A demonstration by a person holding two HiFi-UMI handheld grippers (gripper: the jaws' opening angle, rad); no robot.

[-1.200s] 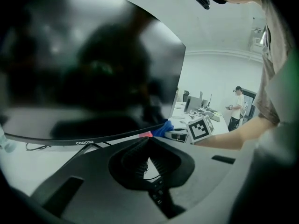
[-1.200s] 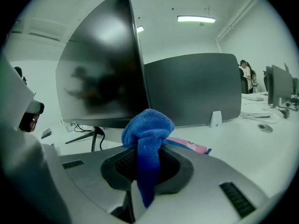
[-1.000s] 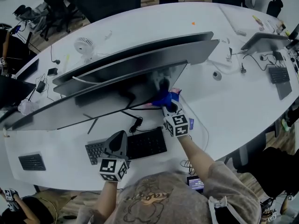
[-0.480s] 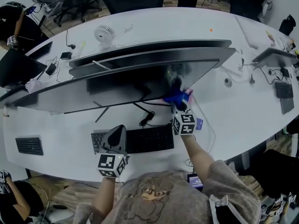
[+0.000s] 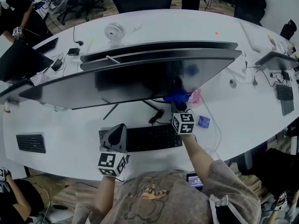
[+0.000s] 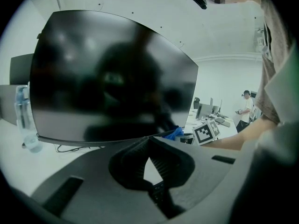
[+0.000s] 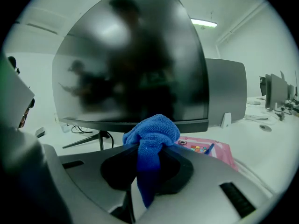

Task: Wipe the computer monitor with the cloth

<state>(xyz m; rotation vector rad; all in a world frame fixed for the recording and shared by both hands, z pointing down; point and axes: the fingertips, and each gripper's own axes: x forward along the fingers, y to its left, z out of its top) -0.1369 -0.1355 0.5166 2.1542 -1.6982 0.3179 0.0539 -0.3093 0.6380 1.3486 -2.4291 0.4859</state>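
While the head view looks down on the white table, the right gripper holds the blue cloth close under the lower edge of the dark monitor, and the left gripper hangs over the left end of the keyboard, at 8 o'clock from the cloth. From the left gripper view its jaws meet at the tips with nothing between them — the screen fills the field from 9 to 2 o'clock. From the right gripper view the jaws are pinched on the cloth, its bunched end standing up before the monitor's bottom bezel — a pink packet lies at 4 o'clock.
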